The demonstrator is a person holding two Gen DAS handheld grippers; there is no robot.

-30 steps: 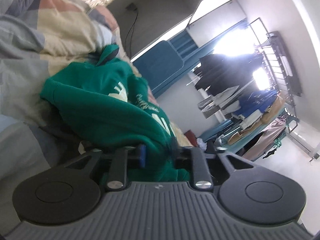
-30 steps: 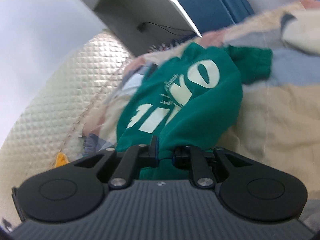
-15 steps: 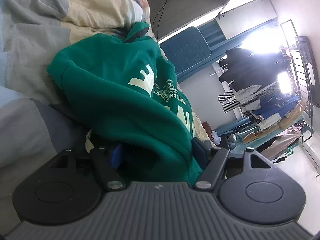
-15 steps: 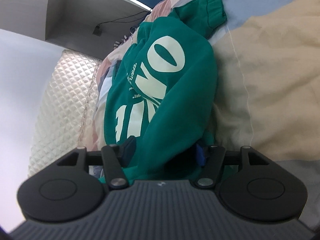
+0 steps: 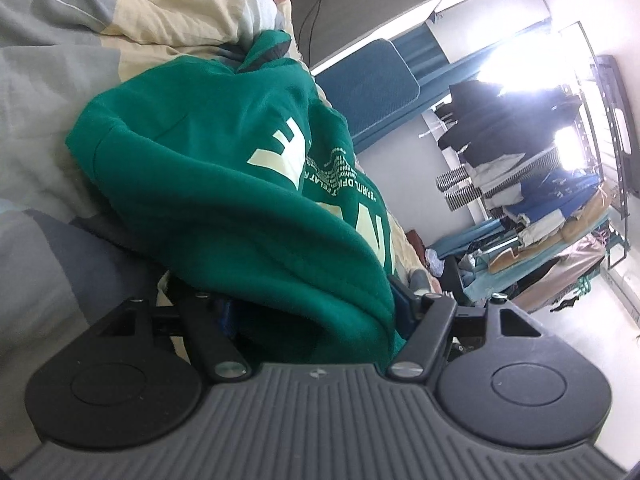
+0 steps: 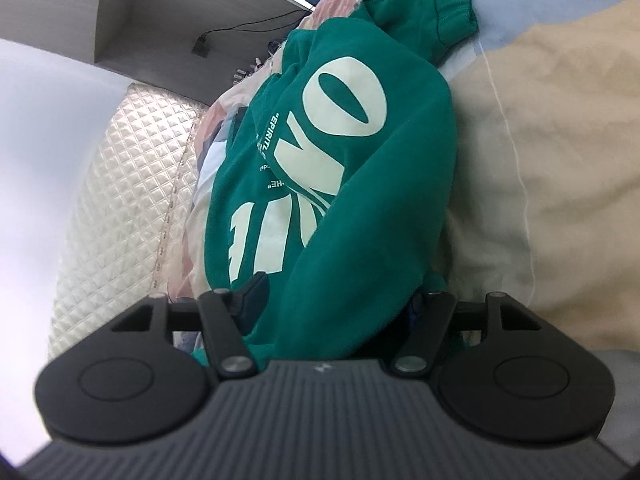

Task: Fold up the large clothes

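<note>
Left wrist view: the left tool [image 5: 316,300] has its jaws spread wide, with a thick fold of the green sweatshirt [image 5: 224,184] lying loose between them; the pads do not pinch the cloth. The sweatshirt sits bunched on the patchwork quilt [image 5: 80,40] of the bed, its cream lettering [image 5: 280,152] facing right. A loaded clothes rack [image 5: 540,200] stands far right, in front of a bright window.

Right wrist view: the right tool [image 6: 332,300] is likewise parted, a rolled edge of the sweatshirt [image 6: 360,184] draped through the gap, not clamped. One ribbed cuff [image 6: 452,4] pokes out at the far end. The quilted headboard [image 6: 120,208] stands left, with the quilt [image 6: 560,160] to the right.

Step in hand, as judged: release after laying a fold down; the garment looks lumpy, not yet flat. The next move calls for backing both tools clear of the cloth without dragging it, then re-gripping an edge or a sleeve to square the fold.
</note>
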